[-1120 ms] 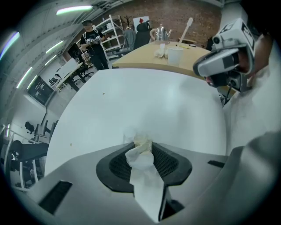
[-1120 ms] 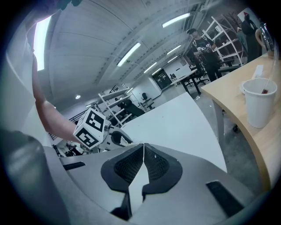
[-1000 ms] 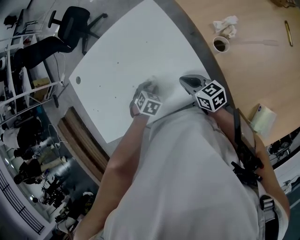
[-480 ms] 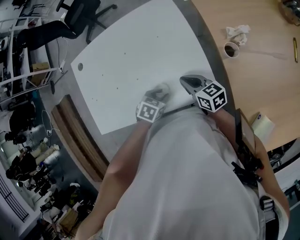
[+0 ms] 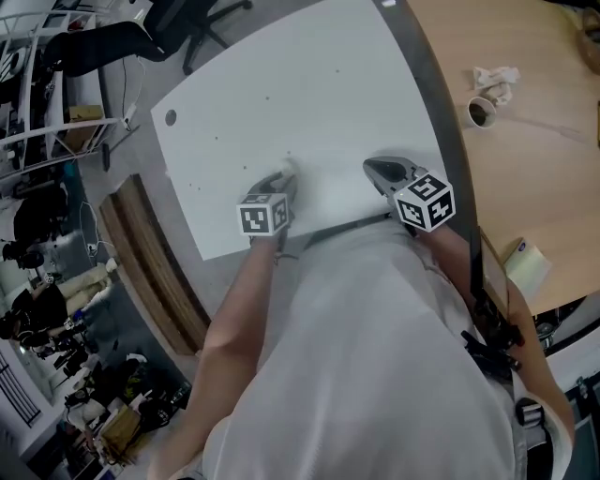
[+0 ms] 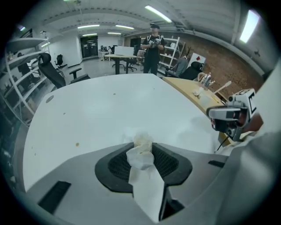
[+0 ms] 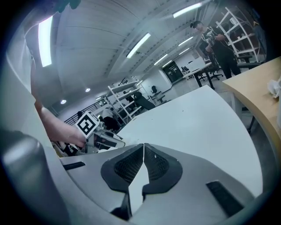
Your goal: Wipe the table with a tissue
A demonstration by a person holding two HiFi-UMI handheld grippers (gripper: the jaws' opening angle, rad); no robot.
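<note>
A crumpled white tissue (image 6: 141, 154) is pinched between the jaws of my left gripper (image 6: 143, 143), its stained tip poking out toward the white table (image 6: 109, 110). In the head view the left gripper (image 5: 282, 178) points steeply down at the table's near part, with the tissue (image 5: 290, 167) at its tip on the surface. My right gripper (image 5: 379, 171) hovers to its right over the table's near edge, jaws shut with nothing between them (image 7: 143, 146). From the right gripper view the left gripper (image 7: 106, 140) lies to the left.
Small brown specks (image 6: 77, 144) dot the white table. A wooden table (image 5: 534, 159) adjoins on the right with a paper cup (image 5: 481, 112), a crumpled tissue (image 5: 495, 77) and a tissue pack (image 5: 525, 267). An office chair (image 5: 192, 17) and a standing person (image 6: 153, 44) are beyond.
The left gripper with the tissue has swept left across the table and rolled, its marker cube now turned toward me. The right gripper has barely shifted.
</note>
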